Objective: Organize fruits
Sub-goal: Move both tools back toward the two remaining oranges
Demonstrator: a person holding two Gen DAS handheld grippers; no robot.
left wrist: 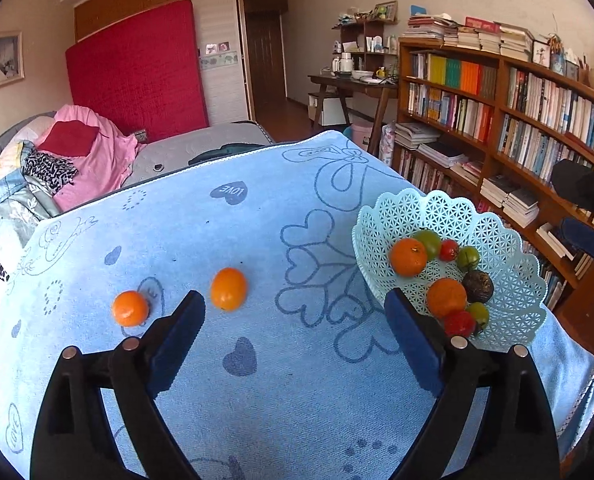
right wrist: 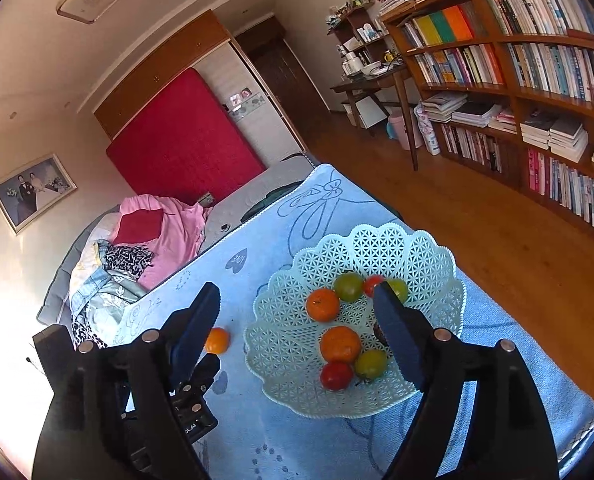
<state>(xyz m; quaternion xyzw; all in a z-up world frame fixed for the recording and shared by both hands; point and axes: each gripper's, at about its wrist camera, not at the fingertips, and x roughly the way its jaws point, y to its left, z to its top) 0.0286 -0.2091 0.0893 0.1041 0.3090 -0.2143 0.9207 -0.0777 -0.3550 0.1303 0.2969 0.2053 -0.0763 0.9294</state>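
Observation:
Two loose oranges lie on the blue towel: one just ahead of my left gripper's left finger, another further left. The pale green lattice basket at the right holds two oranges, green and red tomatoes and a dark fruit. My left gripper is open and empty above the towel. My right gripper is open and empty, hovering over the basket. One loose orange shows behind its left finger. The left gripper's body shows below it.
The blue towel covers the table, with edges at the far side and right. A bed with clothes lies beyond. Bookshelves and a desk stand on the right over a wooden floor.

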